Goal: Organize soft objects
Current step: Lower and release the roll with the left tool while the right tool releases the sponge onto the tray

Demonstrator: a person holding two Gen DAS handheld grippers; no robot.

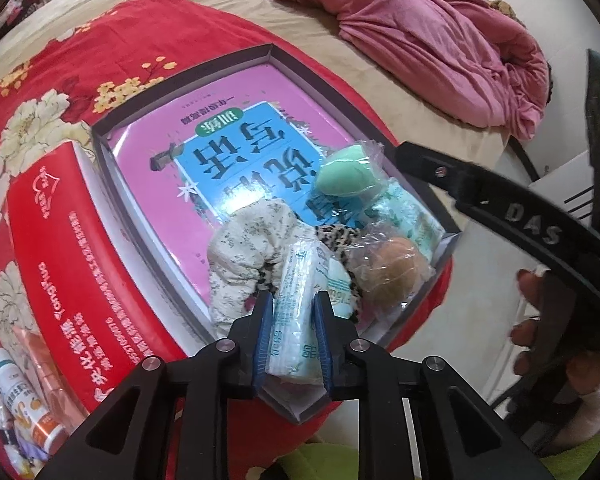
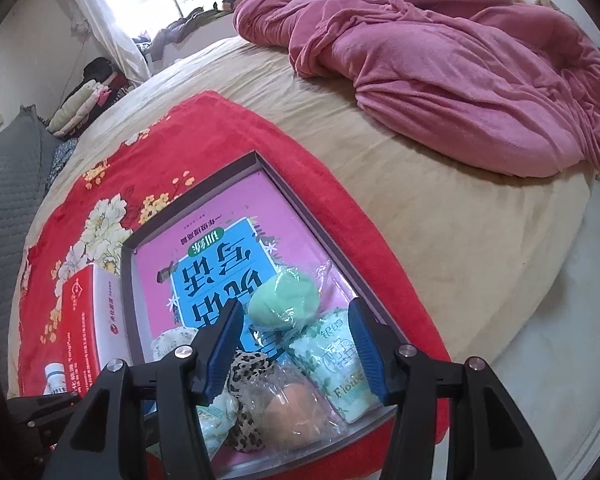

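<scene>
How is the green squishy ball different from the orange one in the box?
The green sponge is mint green and lies farther into the tray, on the blue book cover; the orange sponge is tan-orange and lies near the tray's close edge, beside the leopard scrunchie. Both are rounded and wrapped in clear plastic.

One shallow box (image 1: 100, 132) holds one pink book (image 1: 228, 120), two bagged sponges, green (image 1: 340, 172) and tan (image 1: 396, 268), two tissue packs, two fabric scrunchies. One red box (image 1: 60, 240) beside it.
</scene>
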